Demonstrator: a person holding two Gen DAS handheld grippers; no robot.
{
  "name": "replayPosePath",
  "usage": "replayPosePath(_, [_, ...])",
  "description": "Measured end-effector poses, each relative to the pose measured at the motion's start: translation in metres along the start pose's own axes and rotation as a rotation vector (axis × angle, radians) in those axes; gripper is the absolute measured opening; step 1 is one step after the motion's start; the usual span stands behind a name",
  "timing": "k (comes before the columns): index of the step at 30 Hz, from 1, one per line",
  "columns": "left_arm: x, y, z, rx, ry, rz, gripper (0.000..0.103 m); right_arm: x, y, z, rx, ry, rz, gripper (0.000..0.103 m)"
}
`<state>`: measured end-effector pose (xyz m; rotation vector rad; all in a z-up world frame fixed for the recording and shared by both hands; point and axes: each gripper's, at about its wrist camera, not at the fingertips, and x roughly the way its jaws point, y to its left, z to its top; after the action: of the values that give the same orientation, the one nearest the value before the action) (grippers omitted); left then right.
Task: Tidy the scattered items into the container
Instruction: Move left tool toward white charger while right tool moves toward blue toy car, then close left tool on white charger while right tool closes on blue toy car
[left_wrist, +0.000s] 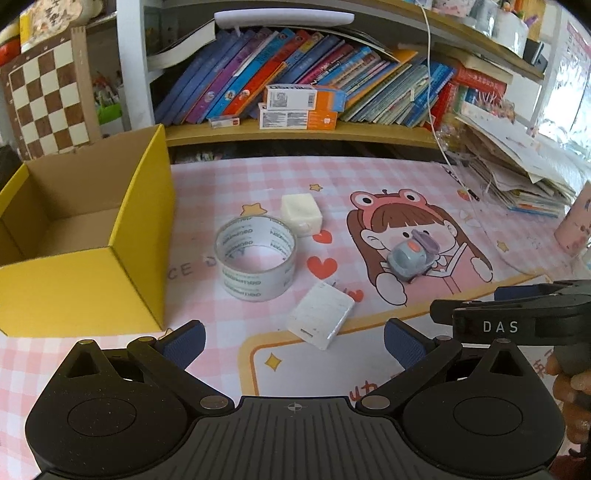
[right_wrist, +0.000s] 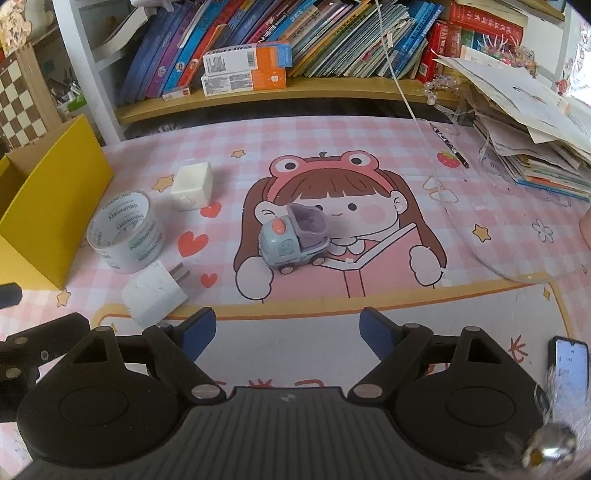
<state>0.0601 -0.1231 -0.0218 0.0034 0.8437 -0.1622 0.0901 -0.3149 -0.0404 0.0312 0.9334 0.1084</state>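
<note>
A yellow cardboard box (left_wrist: 92, 280) stands open and empty at the left of the pink mat; its wall (right_wrist: 48, 206) also shows in the right wrist view. Beside it lie a roll of clear tape (left_wrist: 255, 258) (right_wrist: 125, 230), a cream cube (left_wrist: 301, 214) (right_wrist: 192, 186), a white plug adapter (left_wrist: 320, 320) (right_wrist: 153, 293) and a small grey-purple toy truck (left_wrist: 412, 256) (right_wrist: 293, 240). My left gripper (left_wrist: 293, 341) is open just short of the adapter. My right gripper (right_wrist: 288, 332) is open, the truck ahead of it. Neither holds anything.
A shelf of books and orange cartons (left_wrist: 299, 107) runs along the back. A stack of papers (right_wrist: 535, 147) sits at the back right, with a pen (right_wrist: 450, 146) and clear plastic sheet (right_wrist: 498, 236) nearby. A phone (right_wrist: 570, 369) lies near right. A pink cup (left_wrist: 576, 225) stands right.
</note>
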Motion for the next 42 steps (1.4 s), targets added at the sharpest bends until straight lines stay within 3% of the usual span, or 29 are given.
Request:
replayPosePath(7, [0.015,-0.012,0.002,0.048,0.024,-0.047,0.102,0.009,-0.012,0.005,0.007,0.0,-0.009,0.086])
replayPosePath(13, [0.034,-0.014,0.004,0.054,0.053,-0.036,0.09,0.015,-0.021,0.011,0.026,-0.006,-0.009,0.085])
replayPosePath(17, [0.049,-0.016,0.005,0.064,0.081,-0.053,0.073,0.021,-0.023,0.015,0.02,0.006,-0.006,0.085])
replayPosePath(26, [0.072,-0.024,0.009,0.139,0.103,-0.045,0.071,0.035,-0.024,0.021,0.013,0.032,0.01,0.085])
replayPosePath(35, [0.092,-0.02,0.011,0.122,0.14,-0.043,0.058,0.045,-0.026,0.026,0.011,0.036,0.007,0.085])
replayPosePath(42, [0.098,-0.019,0.011,0.107,0.142,-0.058,0.057,0.05,-0.025,0.03,-0.001,0.04,0.004,0.085])
